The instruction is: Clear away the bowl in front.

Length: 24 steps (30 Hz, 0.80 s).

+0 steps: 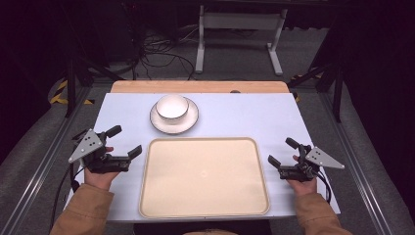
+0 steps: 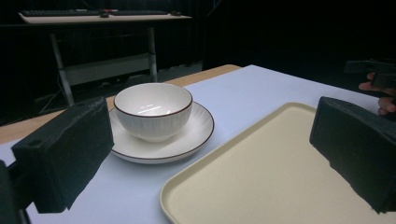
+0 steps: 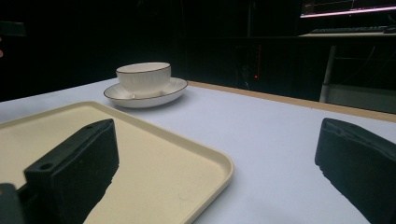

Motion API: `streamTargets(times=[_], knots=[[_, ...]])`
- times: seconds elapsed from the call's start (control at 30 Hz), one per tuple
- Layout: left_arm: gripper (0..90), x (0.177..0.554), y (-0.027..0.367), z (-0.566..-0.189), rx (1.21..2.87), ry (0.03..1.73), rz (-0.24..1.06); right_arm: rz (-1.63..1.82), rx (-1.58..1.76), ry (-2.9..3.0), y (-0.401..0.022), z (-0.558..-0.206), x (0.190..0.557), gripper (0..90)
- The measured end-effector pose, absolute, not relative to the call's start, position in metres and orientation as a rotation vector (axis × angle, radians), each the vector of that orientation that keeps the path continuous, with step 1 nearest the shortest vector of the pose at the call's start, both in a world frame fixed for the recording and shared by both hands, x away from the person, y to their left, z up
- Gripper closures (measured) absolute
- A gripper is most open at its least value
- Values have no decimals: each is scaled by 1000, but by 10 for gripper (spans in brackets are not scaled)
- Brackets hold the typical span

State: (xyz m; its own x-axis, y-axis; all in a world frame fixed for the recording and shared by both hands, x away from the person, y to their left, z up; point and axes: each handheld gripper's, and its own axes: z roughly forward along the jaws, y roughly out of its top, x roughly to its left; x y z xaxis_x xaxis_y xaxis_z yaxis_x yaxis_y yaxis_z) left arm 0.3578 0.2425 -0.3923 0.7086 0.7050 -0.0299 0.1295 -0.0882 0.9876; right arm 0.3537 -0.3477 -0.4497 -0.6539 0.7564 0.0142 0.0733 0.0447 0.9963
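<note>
A white bowl [image 1: 172,106] with a dark rim sits on a white plate [image 1: 188,124] at the far middle of the table; the bowl [image 2: 153,111] and plate [image 2: 198,133] also appear in the left gripper view, and the bowl [image 3: 143,78] and plate [image 3: 170,91] in the right gripper view. A cream tray [image 1: 204,176] lies empty at the near middle. My left gripper [image 1: 124,141] rests left of the tray, open and holding nothing. My right gripper [image 1: 283,152] rests right of the tray, open and holding nothing.
The table has a pale blue top [image 1: 244,115] with a wooden strip [image 1: 195,86] along its far edge. Beyond it stand a white desk frame [image 1: 240,29], cables on the floor [image 1: 156,49] and black stands at both sides.
</note>
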Motion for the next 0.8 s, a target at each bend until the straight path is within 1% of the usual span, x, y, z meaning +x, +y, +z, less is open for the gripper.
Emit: streamTargets(times=[0.2, 0.5, 0.8], knots=[[0, 371, 238, -387, 1629, 684, 540, 1657, 841, 1794, -348, -450, 354, 2], [0, 396, 222, -369, 1646, 661, 529, 1662, 853, 1792, -349, -450, 354, 2], [0, 425, 204, -364, 1677, 662, 505, 1662, 870, 1791, -349, -451, 354, 1]])
